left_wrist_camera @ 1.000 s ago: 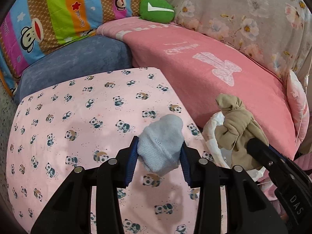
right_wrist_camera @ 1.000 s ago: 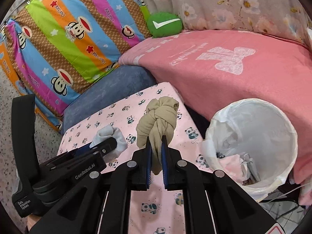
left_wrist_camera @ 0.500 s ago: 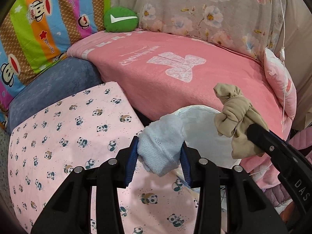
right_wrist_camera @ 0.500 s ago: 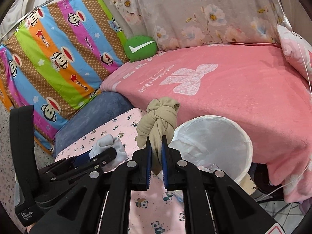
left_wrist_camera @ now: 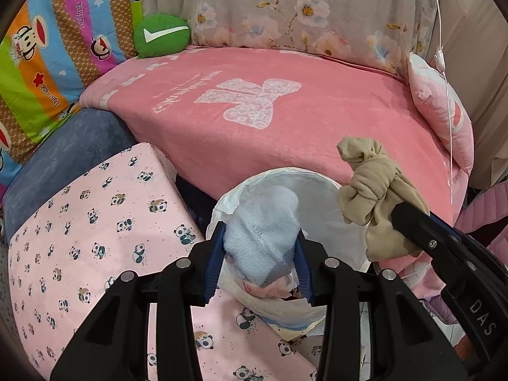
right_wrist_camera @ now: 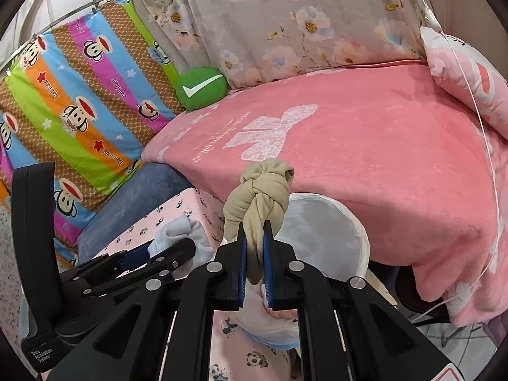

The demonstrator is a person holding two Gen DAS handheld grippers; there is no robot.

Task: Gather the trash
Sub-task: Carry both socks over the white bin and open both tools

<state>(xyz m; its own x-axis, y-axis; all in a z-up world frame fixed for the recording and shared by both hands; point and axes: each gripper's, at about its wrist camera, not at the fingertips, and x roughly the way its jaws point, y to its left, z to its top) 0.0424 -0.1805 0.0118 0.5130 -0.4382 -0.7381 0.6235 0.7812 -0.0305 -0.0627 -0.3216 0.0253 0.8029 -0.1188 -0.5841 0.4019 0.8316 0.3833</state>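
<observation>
Between the blue pads of the left gripper (left_wrist_camera: 259, 258) a bundle of pale blue knitted cloth (left_wrist_camera: 263, 238) is sitting, clamped from both sides with the jaws partly apart around it. It is hanging over the mouth of the white-lined trash bin (left_wrist_camera: 320, 187), where some pink waste is already lying at the bottom. Beside it, the right gripper (right_wrist_camera: 255, 262) is pinching the tail of a knotted beige cloth (right_wrist_camera: 258, 197); its jaws are almost fully together on the thin fabric.

Only the left wrist view is showing the inside of the bin under the blue bundle, and the beige cloth (left_wrist_camera: 371, 197) from its side, above the bin's right rim. Only the right wrist view is showing the body of the left gripper (right_wrist_camera: 171, 247) from the side, and the bin (right_wrist_camera: 333, 225) standing beside the pink panda-print cover (right_wrist_camera: 177, 212).

A second ago the blue bundle was hanging over the panda cover (left_wrist_camera: 79, 222); now both grippers are holding their cloths at the bin, with the grips unchanged.

The striped monkey blanket (right_wrist_camera: 73, 101) is carrying the words "Paul Frank". On the right gripper's body, "DAS" is readable, and "Data Acquisition System" on the left one. The writing on the pink blanket (left_wrist_camera: 285, 120) is too faint to tell.
</observation>
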